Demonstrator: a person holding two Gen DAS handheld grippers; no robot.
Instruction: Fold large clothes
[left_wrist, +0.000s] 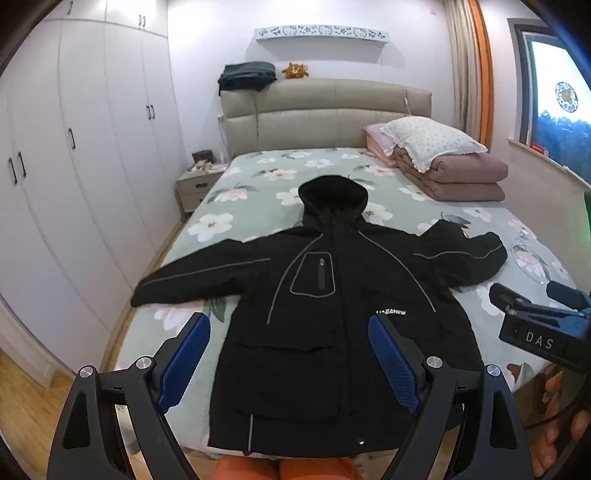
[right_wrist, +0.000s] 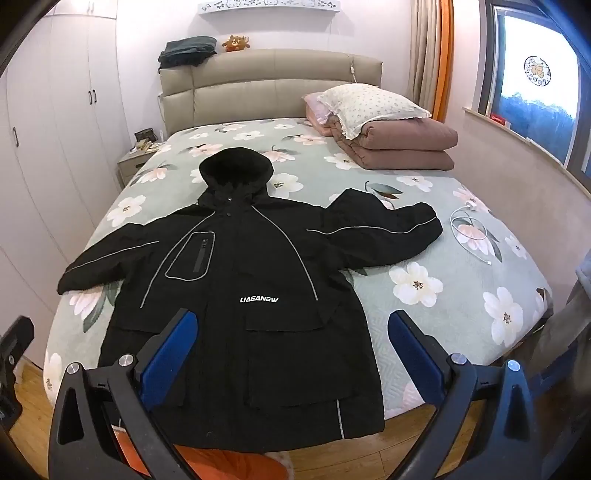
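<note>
A large black hooded jacket (left_wrist: 325, 332) with grey piping lies flat, face up, on the floral bed (left_wrist: 258, 181), hood toward the headboard, both sleeves spread out. It also shows in the right wrist view (right_wrist: 251, 325). My left gripper (left_wrist: 290, 332) is open and empty, held above the jacket's lower half. My right gripper (right_wrist: 291, 328) is open and empty above the hem and right pocket. The right gripper's body shows at the right edge of the left wrist view (left_wrist: 539, 325).
A folded brown quilt with pillows (right_wrist: 391, 129) sits at the bed's far right. A white cable (right_wrist: 469, 232) lies right of the right sleeve. White wardrobes (left_wrist: 74, 166) line the left wall, with a nightstand (left_wrist: 197, 182) beside the headboard. The window wall is on the right.
</note>
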